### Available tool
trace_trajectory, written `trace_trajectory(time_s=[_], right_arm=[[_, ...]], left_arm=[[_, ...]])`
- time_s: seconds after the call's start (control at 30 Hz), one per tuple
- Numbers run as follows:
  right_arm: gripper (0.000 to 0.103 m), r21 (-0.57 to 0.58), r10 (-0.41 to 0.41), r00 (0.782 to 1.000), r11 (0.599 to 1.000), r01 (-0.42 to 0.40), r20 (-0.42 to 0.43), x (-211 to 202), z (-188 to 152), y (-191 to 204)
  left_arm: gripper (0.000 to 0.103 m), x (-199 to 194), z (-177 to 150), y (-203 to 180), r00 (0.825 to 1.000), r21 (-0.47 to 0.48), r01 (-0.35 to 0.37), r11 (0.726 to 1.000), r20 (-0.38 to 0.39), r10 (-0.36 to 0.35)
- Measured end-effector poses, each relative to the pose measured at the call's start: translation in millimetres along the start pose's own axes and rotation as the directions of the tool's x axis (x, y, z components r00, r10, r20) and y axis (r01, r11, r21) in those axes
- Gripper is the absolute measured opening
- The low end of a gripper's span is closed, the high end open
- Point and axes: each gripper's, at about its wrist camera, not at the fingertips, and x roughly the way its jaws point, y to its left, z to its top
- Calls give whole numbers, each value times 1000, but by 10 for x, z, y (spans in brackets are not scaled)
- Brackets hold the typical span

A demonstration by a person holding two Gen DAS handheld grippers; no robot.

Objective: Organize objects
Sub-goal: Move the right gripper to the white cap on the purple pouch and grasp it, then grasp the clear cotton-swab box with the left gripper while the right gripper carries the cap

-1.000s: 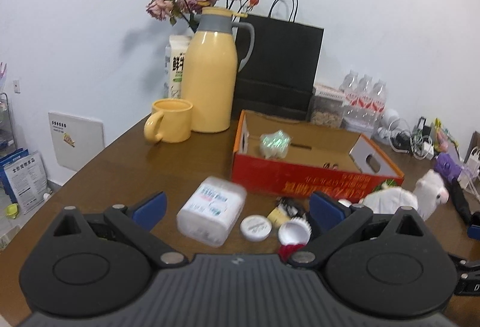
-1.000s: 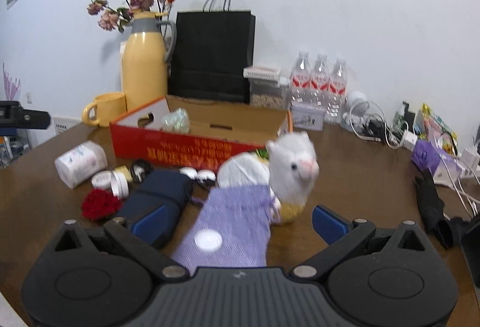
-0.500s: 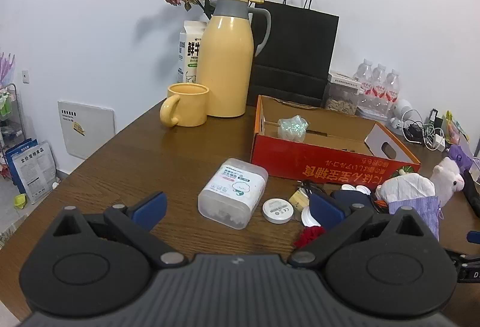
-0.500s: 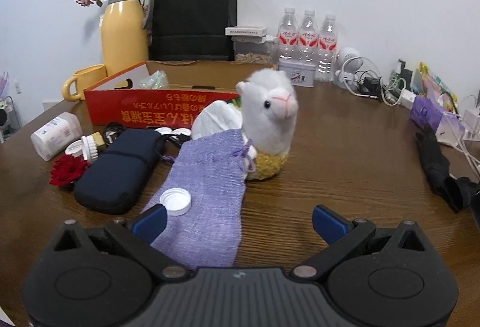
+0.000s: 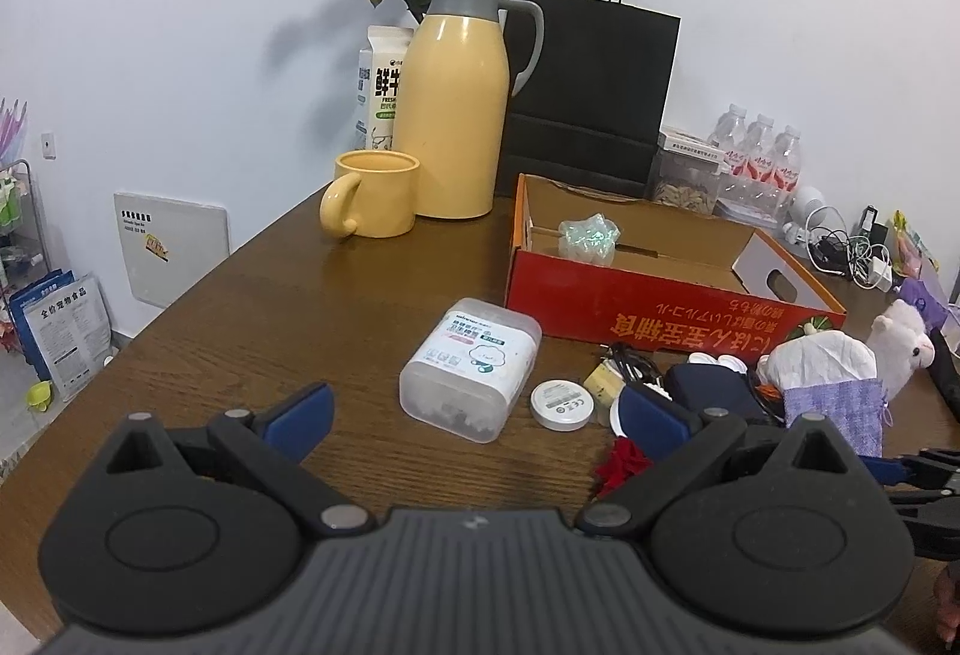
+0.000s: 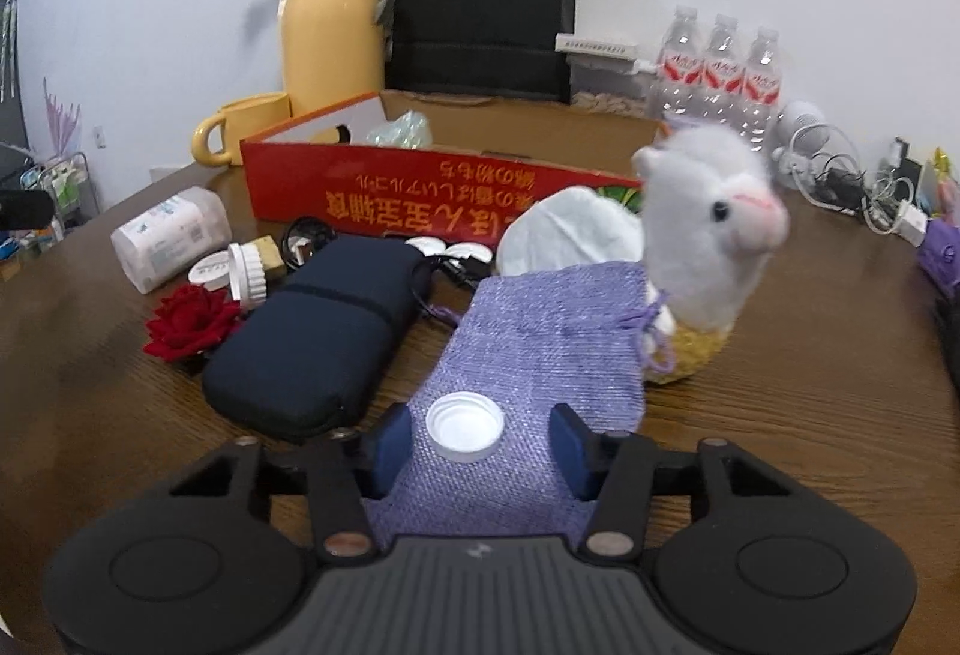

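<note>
A white bottle cap lies on a purple cloth pouch in the right wrist view. My right gripper is low over the pouch with the cap between its closing jaws; a gap shows on each side of the cap. A white alpaca plush stands at the pouch's far end. My left gripper hangs open above the table, just short of a clear plastic box of small items. A red cardboard box farther back holds a crumpled green wrapper.
A navy zip case, a red fabric rose and small white jars lie left of the pouch. Yellow jug, yellow mug, black paper bag, water bottles and cables line the back.
The right gripper moved forward and down over the purple pouch, and its jaws narrowed around the white cap. The left gripper barely shifted.
</note>
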Motion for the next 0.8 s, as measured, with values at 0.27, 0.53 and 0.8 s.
trace_trajectory(time_s=[0.27, 0.53, 0.8], right_arm=[[27, -10, -5, 996, 1000, 6, 86, -72, -44, 21], [27, -32, -81, 968, 995, 91, 237, -225, -9, 32], [27, -44, -93, 966, 993, 106, 241, -222, -2, 49]], left_arm=[[103, 80, -2, 37, 1000, -6, -5, 1000, -8, 5], [103, 390, 30, 69, 998, 27, -26, 999, -61, 28], [103, 909, 164, 18, 992, 77, -35, 996, -117, 44]])
